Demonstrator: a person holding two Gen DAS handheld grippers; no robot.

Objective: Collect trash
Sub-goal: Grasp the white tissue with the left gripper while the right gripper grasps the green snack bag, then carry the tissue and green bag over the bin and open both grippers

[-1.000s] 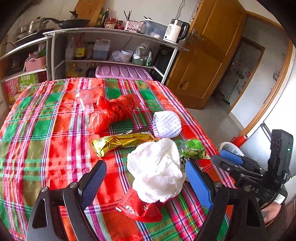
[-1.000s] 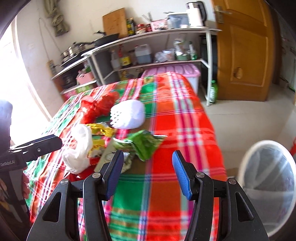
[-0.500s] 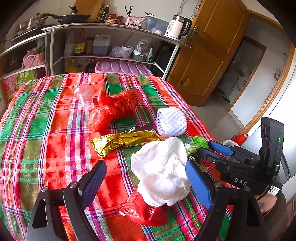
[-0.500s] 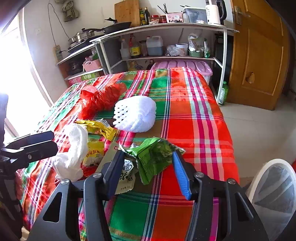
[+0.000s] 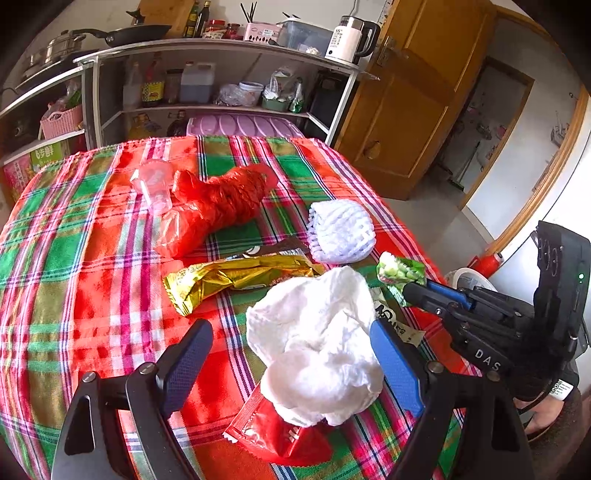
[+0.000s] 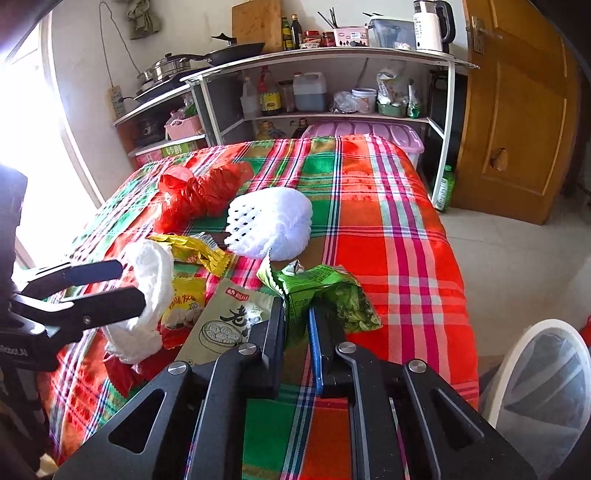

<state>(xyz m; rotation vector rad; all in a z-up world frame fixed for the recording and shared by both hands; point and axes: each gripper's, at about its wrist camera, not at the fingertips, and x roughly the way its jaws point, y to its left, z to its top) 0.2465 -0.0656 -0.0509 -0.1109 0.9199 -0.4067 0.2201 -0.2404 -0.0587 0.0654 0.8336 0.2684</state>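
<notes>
— Far wall, twelve o'clock: metal shelf unit [image 6: 332,59], two tiers; pans [image 6: 236,48], bottles, white kettle [image 6: 430,24] on top.
— Wooden door [image 6: 517,110] at two o'clock. Pale tiled floor [image 6: 517,258] below.
— Bright window [image 6: 22,129] at nine o'clock; glare across wall.
— Lilac storage box [image 6: 369,133] under shelves, behind table with plaid cloth [image 6: 388,221].

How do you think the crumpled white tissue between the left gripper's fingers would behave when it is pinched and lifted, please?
The tissue looks soft and crumpled, so it would probably squash flat as the open left gripper closes. It seems light and should lift easily. It lies on a red wrapper, which might shift or come along.
</notes>
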